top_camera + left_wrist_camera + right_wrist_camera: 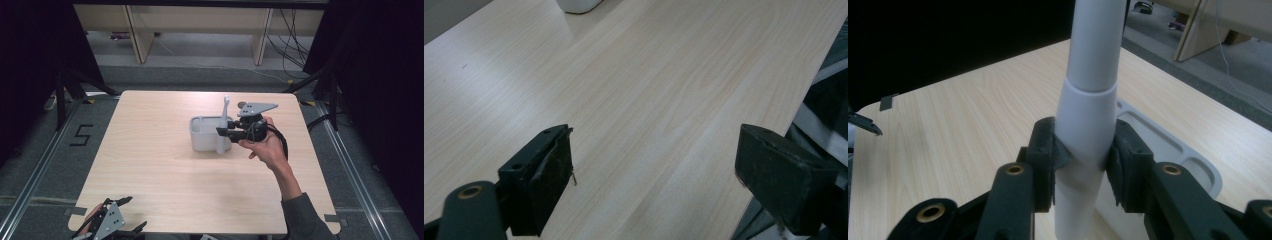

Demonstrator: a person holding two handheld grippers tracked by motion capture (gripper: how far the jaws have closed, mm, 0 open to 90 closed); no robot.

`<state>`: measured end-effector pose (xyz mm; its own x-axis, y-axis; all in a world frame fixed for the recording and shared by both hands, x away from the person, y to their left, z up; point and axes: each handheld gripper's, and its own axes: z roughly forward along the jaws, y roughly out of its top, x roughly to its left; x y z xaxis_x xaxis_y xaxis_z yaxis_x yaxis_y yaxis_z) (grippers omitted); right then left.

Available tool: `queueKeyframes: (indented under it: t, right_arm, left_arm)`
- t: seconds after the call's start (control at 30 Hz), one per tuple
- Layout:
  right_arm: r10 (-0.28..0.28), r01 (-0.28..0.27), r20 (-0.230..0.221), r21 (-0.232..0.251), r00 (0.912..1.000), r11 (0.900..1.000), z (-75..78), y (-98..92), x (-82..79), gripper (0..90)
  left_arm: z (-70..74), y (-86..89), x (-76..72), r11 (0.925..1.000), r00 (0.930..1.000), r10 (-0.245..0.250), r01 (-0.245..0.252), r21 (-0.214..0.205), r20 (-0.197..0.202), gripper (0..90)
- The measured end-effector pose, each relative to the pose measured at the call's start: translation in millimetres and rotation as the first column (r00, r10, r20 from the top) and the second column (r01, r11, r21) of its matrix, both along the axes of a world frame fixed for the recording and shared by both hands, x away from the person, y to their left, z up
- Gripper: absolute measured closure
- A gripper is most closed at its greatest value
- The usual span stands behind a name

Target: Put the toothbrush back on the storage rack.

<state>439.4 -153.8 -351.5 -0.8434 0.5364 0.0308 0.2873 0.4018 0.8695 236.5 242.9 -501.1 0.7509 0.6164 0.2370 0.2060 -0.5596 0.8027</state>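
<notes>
toothbrush [223,125] upright before tray [200,137] — mid-table [150,165]

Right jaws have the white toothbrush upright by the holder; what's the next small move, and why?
Probably lower it into the grey holder. The right gripper is shut on the white toothbrush, which stands upright at the holder's near-right corner, apparently not yet seated. The left gripper sits idle and open.

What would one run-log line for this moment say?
right gripper: shut on white toothbrush | over grey holder | left gripper: open, idle
</notes>
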Motion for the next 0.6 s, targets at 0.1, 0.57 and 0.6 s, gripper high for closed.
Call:
queueKeyframes:
  t: [0.1,0.57,0.6]
  right_arm:
    - [0.000,0.000,0.006,0.011,1.0000,0.9999,4.6,4.6,1.5,67.0]
    - [-0.062,0.062,0.026,0.032,0.9977,0.9976,28.9,19.3,30.4,67.0]
    - [-0.070,0.069,0.008,0.037,0.9975,0.9969,29.7,20.3,32.2,67.0]
  left_arm:
    - [-0.5,-0.7,0.2,1.0000,1.0000,-0.003,0.003,-0.005,0.006,14.9]
    - [-0.4,-0.9,0.0,0.9999,1.0000,-0.004,0.004,-0.009,0.008,14.9]
    - [-0.4,-1.0,0.1,1.0000,1.0000,-0.003,0.003,-0.007,0.004,14.8]
